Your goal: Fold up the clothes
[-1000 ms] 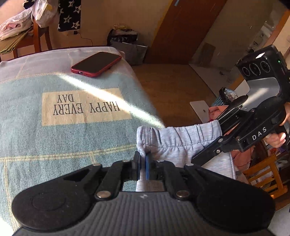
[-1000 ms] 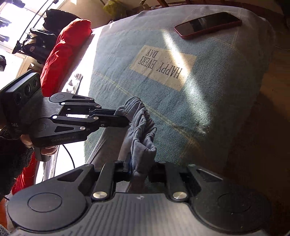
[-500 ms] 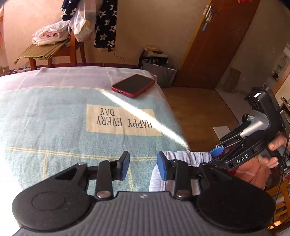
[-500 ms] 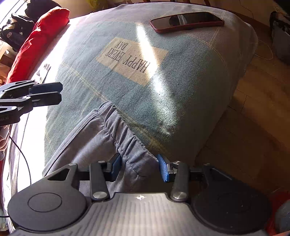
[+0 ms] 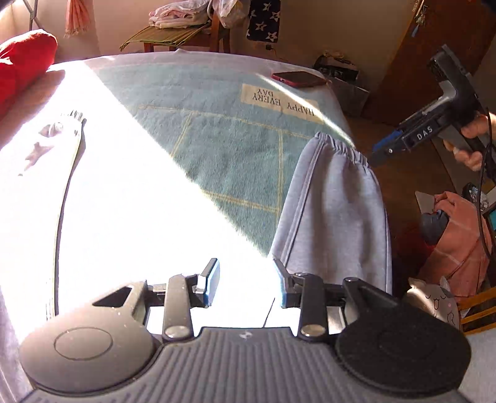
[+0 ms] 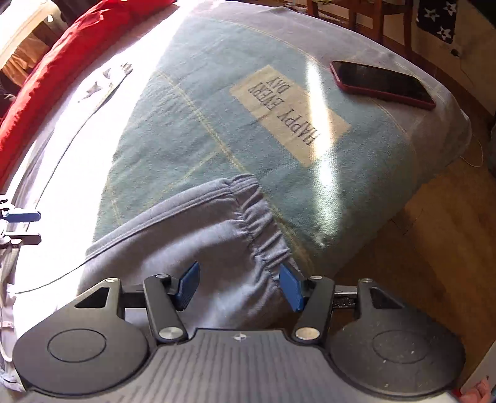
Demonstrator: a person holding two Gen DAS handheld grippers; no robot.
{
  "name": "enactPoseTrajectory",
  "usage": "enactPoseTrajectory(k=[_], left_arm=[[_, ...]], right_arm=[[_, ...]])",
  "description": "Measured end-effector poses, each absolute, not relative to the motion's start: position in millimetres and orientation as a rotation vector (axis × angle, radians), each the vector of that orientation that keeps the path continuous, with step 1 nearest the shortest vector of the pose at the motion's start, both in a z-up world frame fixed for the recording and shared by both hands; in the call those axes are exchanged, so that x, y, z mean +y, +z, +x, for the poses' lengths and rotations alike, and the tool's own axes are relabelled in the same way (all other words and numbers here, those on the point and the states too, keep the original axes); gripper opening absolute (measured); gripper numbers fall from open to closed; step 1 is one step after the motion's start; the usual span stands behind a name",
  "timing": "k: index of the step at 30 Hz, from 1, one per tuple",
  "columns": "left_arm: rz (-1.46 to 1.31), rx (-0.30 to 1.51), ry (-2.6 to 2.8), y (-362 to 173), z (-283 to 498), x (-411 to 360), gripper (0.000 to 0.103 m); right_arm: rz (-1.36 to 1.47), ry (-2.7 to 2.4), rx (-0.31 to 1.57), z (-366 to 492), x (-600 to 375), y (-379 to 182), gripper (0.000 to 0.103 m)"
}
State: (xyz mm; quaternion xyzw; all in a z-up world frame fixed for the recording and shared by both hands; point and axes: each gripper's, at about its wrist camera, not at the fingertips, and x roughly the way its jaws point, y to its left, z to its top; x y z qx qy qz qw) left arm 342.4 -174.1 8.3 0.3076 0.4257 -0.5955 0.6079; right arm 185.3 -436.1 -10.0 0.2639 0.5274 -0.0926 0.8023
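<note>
A grey garment with an elastic waistband (image 5: 334,217) (image 6: 192,229) lies flat on the blue-green blanket (image 5: 223,145) near the bed's edge. My left gripper (image 5: 246,279) is open and empty over the sunlit sheet, to the left of the garment. It shows at the left edge of the right wrist view (image 6: 23,226). My right gripper (image 6: 240,279) hovers over the waistband end with its jaws opening. The cloth lies beneath them and the pads do not press it. Its blue tips (image 5: 384,148) sit just beyond the waistband in the left wrist view.
A red-cased phone (image 5: 299,79) (image 6: 383,83) lies at the blanket's far corner. A red pillow (image 5: 21,62) (image 6: 62,52) lines the bed's far side. A chair with folded clothes (image 5: 176,28) stands behind. Wooden floor (image 6: 418,232) and pink cloth (image 5: 458,241) lie beyond the bed's edge.
Both grippers have let go of the grey garment, which now lies spread on the blanket. The left gripper swung away left over the sunlit sheet. The right one opened and drew back slightly.
</note>
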Motion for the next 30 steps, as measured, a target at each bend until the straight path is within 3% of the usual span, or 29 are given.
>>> enactPoseTrajectory(k=[5, 12, 20, 30], left_arm=[[0.697, 1.101, -1.313, -13.0, 308.5, -119.4, 0.034], [0.626, 1.119, -1.211, -33.1, 289.0, -72.7, 0.035], [0.470, 1.092, -1.057, -58.8, 336.3, -41.4, 0.039], [0.438, 1.017, -1.038, -31.1, 359.7, -0.1, 0.037]], right_arm=[[0.521, 0.055, 1.162, 241.8, -369.5, -27.3, 0.026], [0.283, 0.215, 1.249, 277.9, -288.8, -42.0, 0.026], [0.198, 0.110, 1.253, 298.6, -267.6, -39.9, 0.026], [0.101, 0.295, 1.209, 291.1, -203.5, -18.0, 0.027]])
